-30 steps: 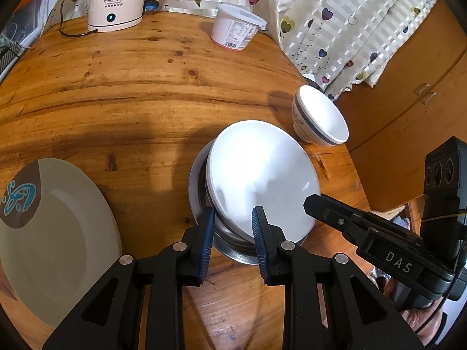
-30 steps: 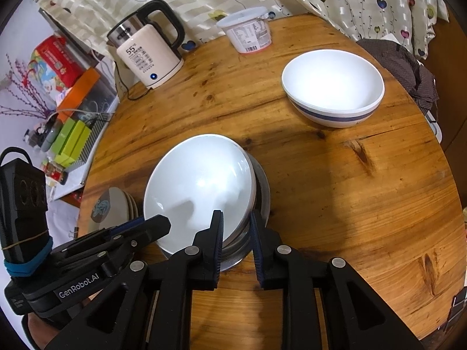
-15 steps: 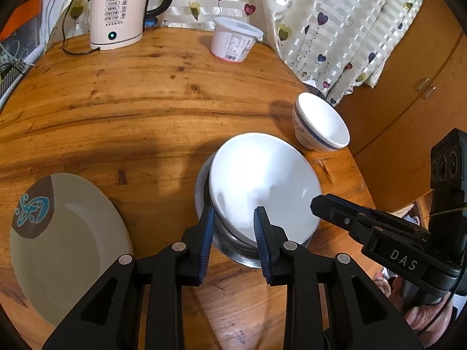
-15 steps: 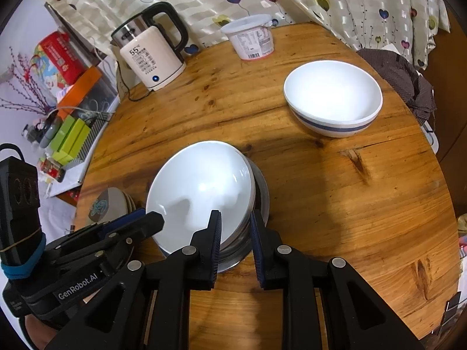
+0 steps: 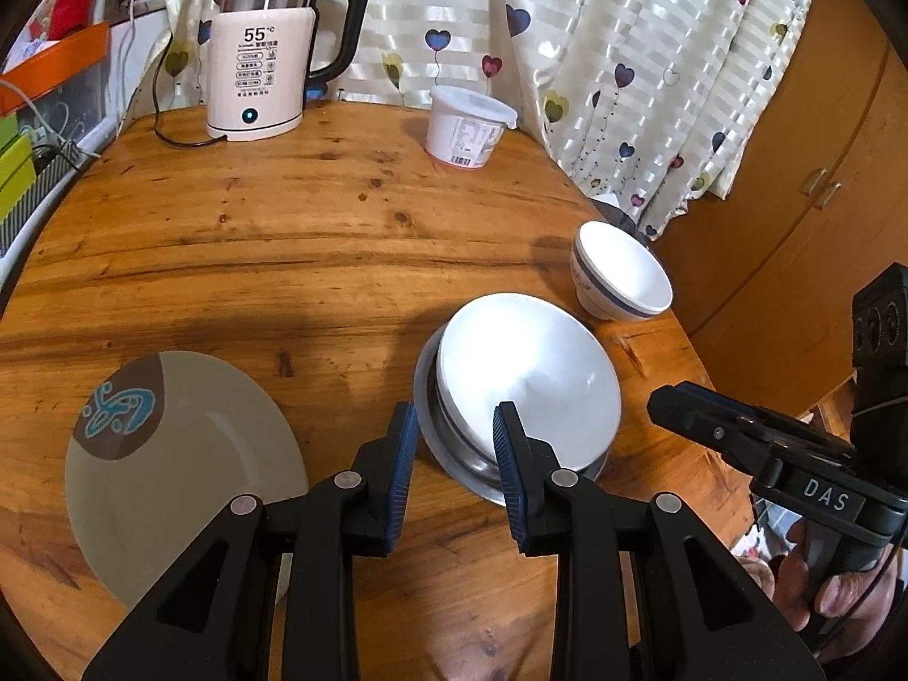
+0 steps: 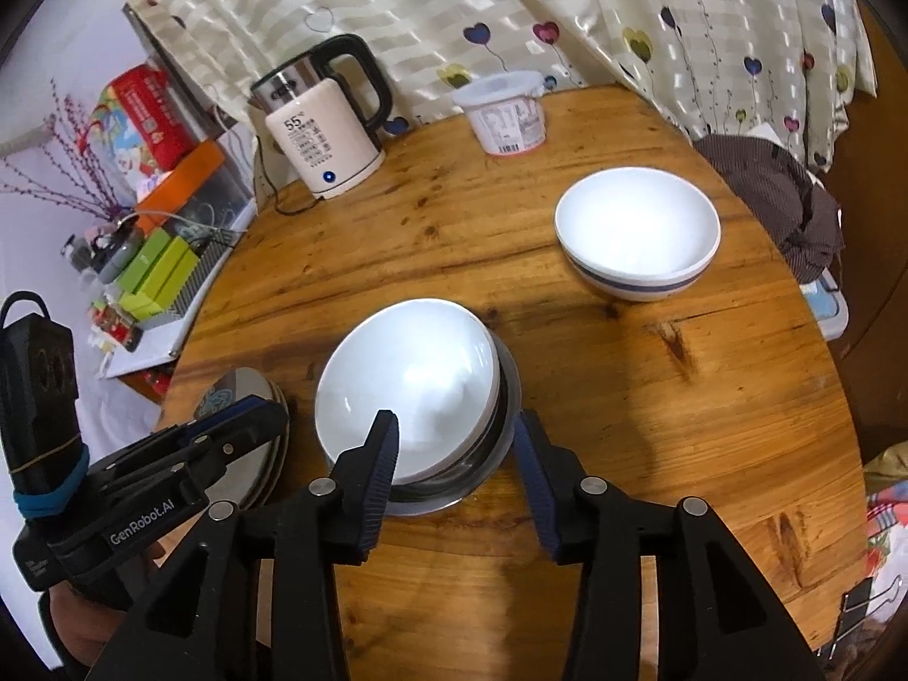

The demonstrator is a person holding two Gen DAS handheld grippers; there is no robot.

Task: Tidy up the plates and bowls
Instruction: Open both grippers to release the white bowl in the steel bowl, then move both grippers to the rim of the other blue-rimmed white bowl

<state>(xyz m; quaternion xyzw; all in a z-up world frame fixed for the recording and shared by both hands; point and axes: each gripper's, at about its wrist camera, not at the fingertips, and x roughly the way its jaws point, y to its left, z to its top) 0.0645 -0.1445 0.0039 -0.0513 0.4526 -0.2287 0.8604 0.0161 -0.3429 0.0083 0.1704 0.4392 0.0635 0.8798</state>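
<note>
Both pairs of jaws stand apart and empty, the right gripper (image 6: 454, 442) having just been opening, over the white bowl (image 5: 528, 374) nested in the steel bowl (image 5: 454, 454) on the surface (image 5: 284, 238), where a careless brush could tip the stack.

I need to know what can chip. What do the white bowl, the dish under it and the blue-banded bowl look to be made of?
White bowl: glazed ceramic, by its glossy, opaque white surface.
Dish under it: probably stainless steel, with a grey, mirror-like rim.
Blue-banded bowl: glazed ceramic or porcelain, smooth and white with a painted band; melamine cannot be ruled out.
</note>
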